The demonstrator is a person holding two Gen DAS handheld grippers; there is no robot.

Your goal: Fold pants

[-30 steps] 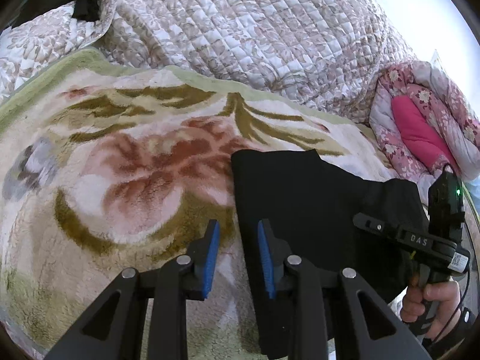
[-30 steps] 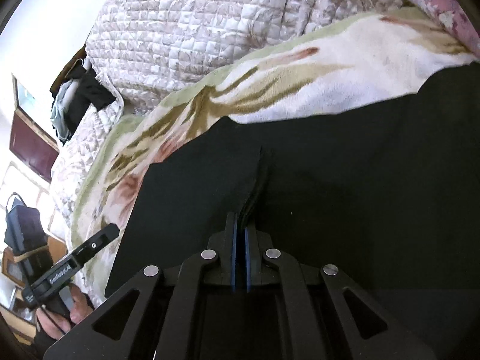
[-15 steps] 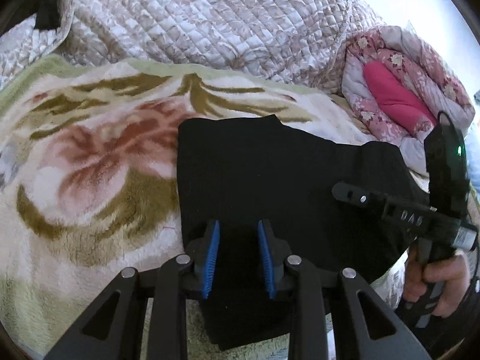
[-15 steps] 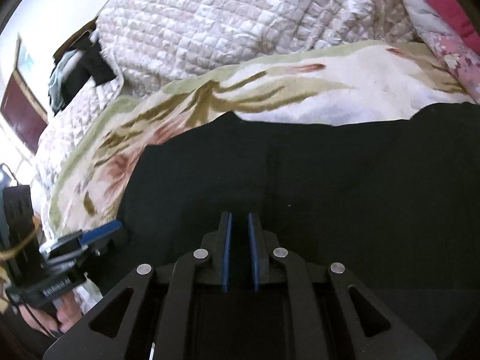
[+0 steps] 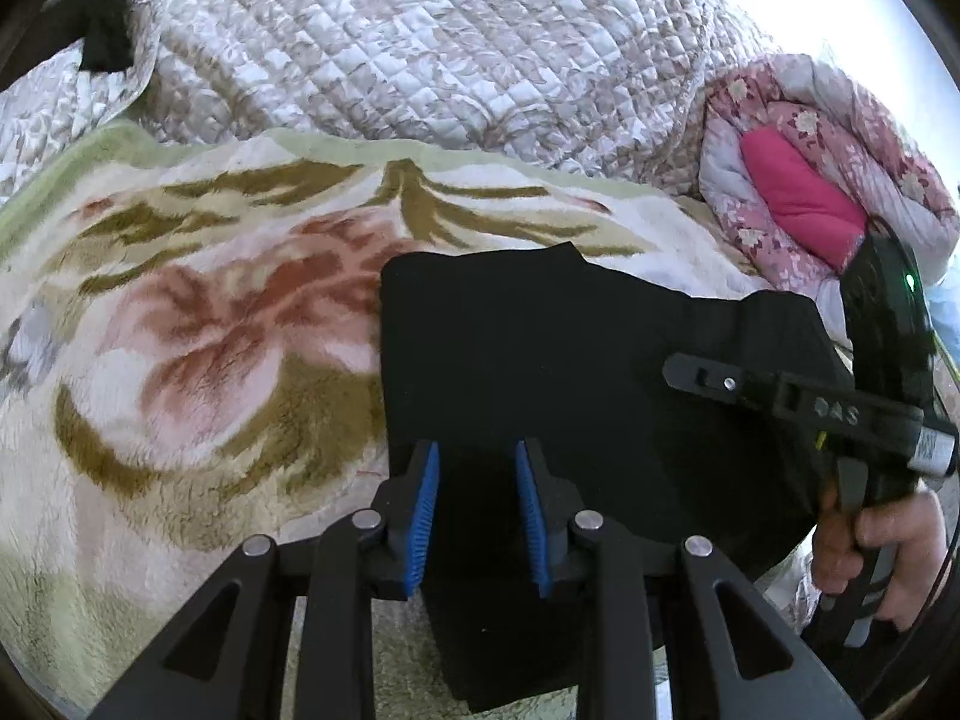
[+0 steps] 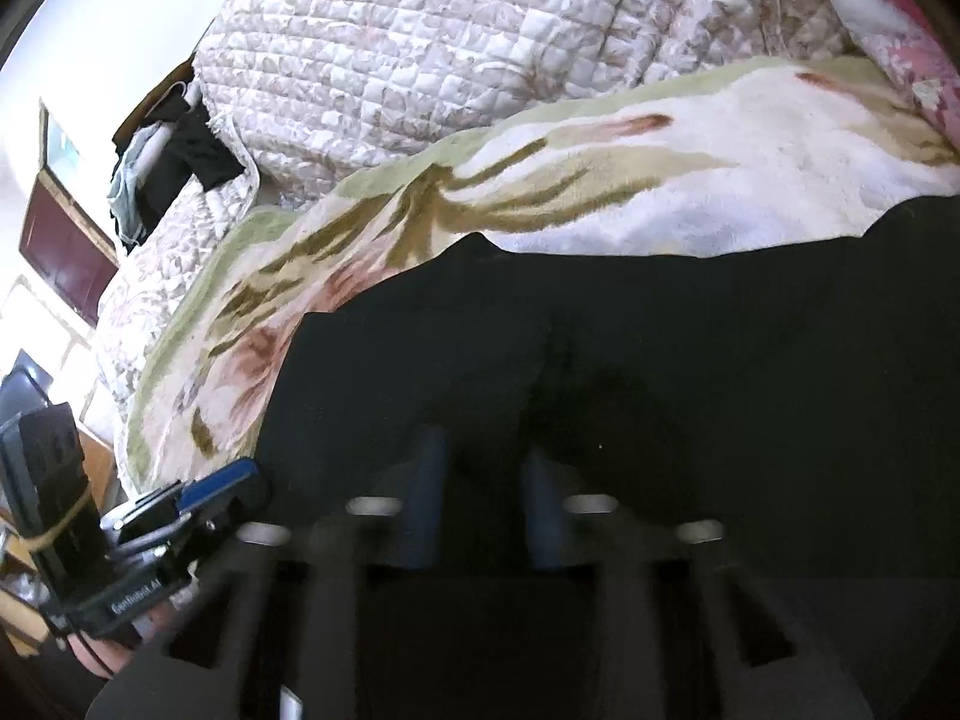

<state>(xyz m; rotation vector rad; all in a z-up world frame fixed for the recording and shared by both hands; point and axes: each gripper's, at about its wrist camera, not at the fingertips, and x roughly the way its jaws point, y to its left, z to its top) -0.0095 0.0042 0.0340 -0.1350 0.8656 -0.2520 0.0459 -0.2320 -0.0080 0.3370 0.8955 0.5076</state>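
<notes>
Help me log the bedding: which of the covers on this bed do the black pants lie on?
The fleecy floral blanket with the green border: the black pants lie flat on it. The grey quilted cover and pink floral quilt sit behind, apart.

Your left wrist camera looks forward and down, close over the folded black fabric pants point(image 5: 588, 372) on the floral fleece blanket point(image 5: 198, 324). Your right wrist camera sits lower and nearer, facing the same way; both views share pants, blanket and the quilted bedspread point(image 6: 456, 54).
</notes>
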